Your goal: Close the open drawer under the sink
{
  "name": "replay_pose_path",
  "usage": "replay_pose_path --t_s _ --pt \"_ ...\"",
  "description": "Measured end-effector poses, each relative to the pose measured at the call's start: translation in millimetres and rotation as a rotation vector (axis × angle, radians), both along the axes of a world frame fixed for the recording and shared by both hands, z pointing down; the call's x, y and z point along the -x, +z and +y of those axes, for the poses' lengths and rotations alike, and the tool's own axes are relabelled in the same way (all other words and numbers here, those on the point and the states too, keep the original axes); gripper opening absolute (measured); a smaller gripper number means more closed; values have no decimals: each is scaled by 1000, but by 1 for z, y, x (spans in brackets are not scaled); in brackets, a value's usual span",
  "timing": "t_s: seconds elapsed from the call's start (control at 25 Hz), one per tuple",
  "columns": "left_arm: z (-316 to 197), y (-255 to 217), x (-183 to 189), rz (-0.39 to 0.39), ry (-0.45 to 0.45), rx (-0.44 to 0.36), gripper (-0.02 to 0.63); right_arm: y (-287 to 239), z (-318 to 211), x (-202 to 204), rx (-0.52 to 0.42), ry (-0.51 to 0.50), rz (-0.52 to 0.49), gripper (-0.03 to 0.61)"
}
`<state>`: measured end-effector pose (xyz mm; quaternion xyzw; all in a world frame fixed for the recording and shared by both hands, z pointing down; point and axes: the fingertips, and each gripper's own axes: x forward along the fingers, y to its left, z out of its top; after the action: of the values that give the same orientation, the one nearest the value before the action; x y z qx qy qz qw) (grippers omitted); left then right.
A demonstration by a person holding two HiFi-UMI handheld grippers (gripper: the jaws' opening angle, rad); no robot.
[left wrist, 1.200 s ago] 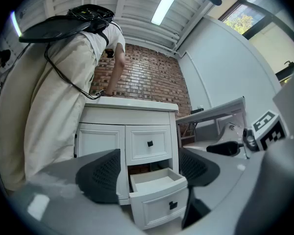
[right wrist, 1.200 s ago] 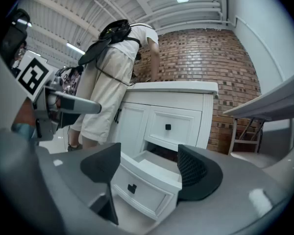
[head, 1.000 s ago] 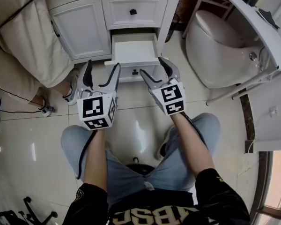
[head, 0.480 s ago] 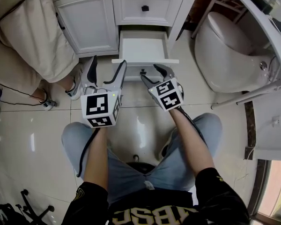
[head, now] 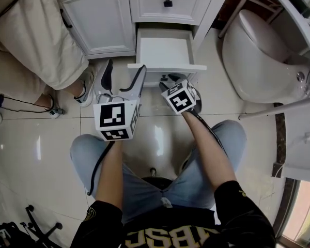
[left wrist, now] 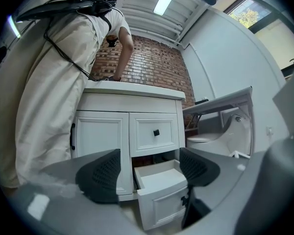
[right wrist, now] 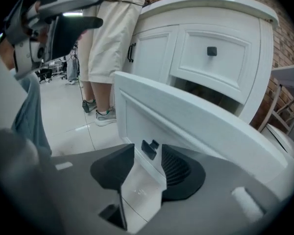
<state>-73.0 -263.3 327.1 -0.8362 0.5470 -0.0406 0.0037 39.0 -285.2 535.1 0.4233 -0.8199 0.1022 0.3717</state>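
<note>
The drawer (head: 168,48) is still fully out. Just ahead of it, the right gripper (right wrist: 148,155) is closing its jaws around the knob (right wrist: 149,149) without touching it yet. The left gripper (left wrist: 150,160) hangs wide apart and empty. The push is still to come.

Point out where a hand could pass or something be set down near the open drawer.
The open drawer is bare inside. The floor tile between drawer and toilet is free. Crowded: the drawer front, where the right tool, jaws closing, flanks the knob; left, a bystander's shoes.
</note>
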Motion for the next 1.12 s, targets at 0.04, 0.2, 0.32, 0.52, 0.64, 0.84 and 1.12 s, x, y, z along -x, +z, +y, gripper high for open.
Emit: replay_pose_path --t_s 0.04,0.2,0.32,0.52,0.64,0.84,1.12 --pt "-1 2 0 -5 0 3 383 5 -3 1 6 -3 12 163" --pt "-7 9 3 -16 -1 19 383 9 -21 1 -26 -12 80 104" --pt "-12 12 7 -4 -1 33 383 8 -41 1 -44 -3 89 104" --pt "-20 16 9 36 15 59 383 6 -71 -2 -50 27 103 106" --pt "-28 19 11 60 25 75 383 6 -91 -2 -49 38 81 107" --pt "-41 18 12 94 34 81 383 4 -133 -9 -66 24 80 106" --pt "-55 16 37 91 -2 83 383 4 -186 -13 -60 34 -31 103"
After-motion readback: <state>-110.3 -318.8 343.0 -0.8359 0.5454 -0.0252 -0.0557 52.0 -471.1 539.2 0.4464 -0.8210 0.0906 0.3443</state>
